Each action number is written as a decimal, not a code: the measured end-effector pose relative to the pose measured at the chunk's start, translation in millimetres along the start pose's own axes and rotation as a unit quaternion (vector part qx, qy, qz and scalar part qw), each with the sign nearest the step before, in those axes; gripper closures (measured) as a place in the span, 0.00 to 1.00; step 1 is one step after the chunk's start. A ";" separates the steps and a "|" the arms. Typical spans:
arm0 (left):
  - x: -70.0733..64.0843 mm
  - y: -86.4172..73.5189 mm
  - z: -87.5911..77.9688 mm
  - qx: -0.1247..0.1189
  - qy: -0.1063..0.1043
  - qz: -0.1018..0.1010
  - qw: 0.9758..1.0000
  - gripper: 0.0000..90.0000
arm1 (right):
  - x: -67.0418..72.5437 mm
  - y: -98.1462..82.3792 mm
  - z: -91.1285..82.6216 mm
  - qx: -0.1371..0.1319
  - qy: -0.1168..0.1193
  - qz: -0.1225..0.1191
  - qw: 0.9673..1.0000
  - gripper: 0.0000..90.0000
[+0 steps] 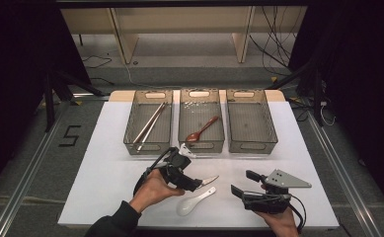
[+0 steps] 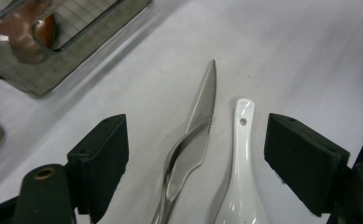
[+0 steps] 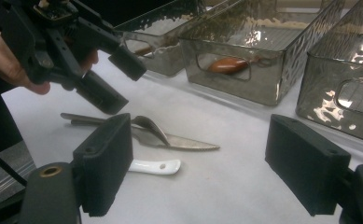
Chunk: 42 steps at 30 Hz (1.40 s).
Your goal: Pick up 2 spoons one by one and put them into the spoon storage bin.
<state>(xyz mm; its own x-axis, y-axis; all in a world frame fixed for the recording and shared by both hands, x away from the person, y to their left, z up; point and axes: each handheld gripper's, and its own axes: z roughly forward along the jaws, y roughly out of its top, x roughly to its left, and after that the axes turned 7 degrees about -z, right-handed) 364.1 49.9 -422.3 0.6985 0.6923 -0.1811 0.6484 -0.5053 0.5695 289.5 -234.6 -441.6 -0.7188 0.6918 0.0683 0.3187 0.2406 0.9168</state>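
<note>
Nearest the person, the right tool [image 1: 246, 183] rests low over the front of the white bench [image 1: 105, 173], jaws wide apart and holding nothing; it is well apart from the cutlery and appears to be waiting its turn. The left tool [image 1: 197, 185] hovers just above the two loose items at the front centre, jaws likewise spread and clamped on nothing. In the left gripper view the metal knife [image 2: 193, 140] and the white spoon [image 2: 237, 163] lie side by side between the open jaws, close together but with a narrow gap between them; the knife sits nearer the middle of the opening, so the knife is judged the intended pick, with some risk of catching the spoon as well. The knife's serrated blade points away from the hand, leaving the handle end toward the tool. Farther back, three clear trays stand in a row: the left tray [image 1: 130, 133] holds chopsticks [image 1: 150, 126], the middle tray [image 1: 221, 133] holds a brown spoon [image 1: 202, 130], and the right tray [image 1: 273, 133] holds nothing. This one-kind-per-tray arrangement suggests sorting, with the right tray the likely place for the knife.
</note>
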 end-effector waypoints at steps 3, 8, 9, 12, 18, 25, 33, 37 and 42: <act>-5.3 -3.0 2.6 0.007 -0.001 0.005 1.000 0.25 | 0.3 0.1 0.0 0.000 0.000 -0.001 1.000 0.26; -12.2 -9.7 6.5 0.017 0.002 0.012 1.000 0.26 | 0.1 0.2 -0.1 0.000 0.000 -0.001 1.000 0.26; -13.2 -10.9 7.2 0.019 0.002 0.013 1.000 0.26 | 0.1 0.2 -0.1 0.000 0.000 -0.001 1.000 0.26; -16.6 -14.2 9.5 0.024 0.000 0.015 1.000 0.27 | 0.2 0.2 0.1 0.000 0.000 -0.002 1.000 0.26; -24.7 -22.6 19.3 0.047 -0.008 0.027 0.998 0.31 | 0.2 0.2 0.0 0.000 0.000 -0.002 1.000 0.26; -29.3 -30.3 29.1 0.073 -0.002 0.041 0.996 0.39 | 0.4 0.2 0.1 0.001 0.000 -0.002 1.000 0.26; -31.3 -34.3 36.2 0.089 0.008 0.052 0.995 0.51 | 0.5 0.2 0.3 0.001 0.000 -0.003 1.000 0.26; -33.5 -35.6 38.3 0.093 0.012 0.062 0.994 0.55 | 0.5 0.2 0.2 0.001 0.000 -0.002 1.000 0.26; -34.5 -36.5 38.0 0.089 0.021 0.069 0.993 0.61 | 0.5 0.2 0.2 0.001 0.000 -0.002 1.000 0.26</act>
<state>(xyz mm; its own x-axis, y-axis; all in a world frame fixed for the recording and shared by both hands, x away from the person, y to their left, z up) 327.9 24.9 -467.3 0.7741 0.6286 -0.0752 0.5925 -0.6775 0.4358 289.4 -234.1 -441.5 -0.7206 0.6903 0.0649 0.3172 0.2450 0.9161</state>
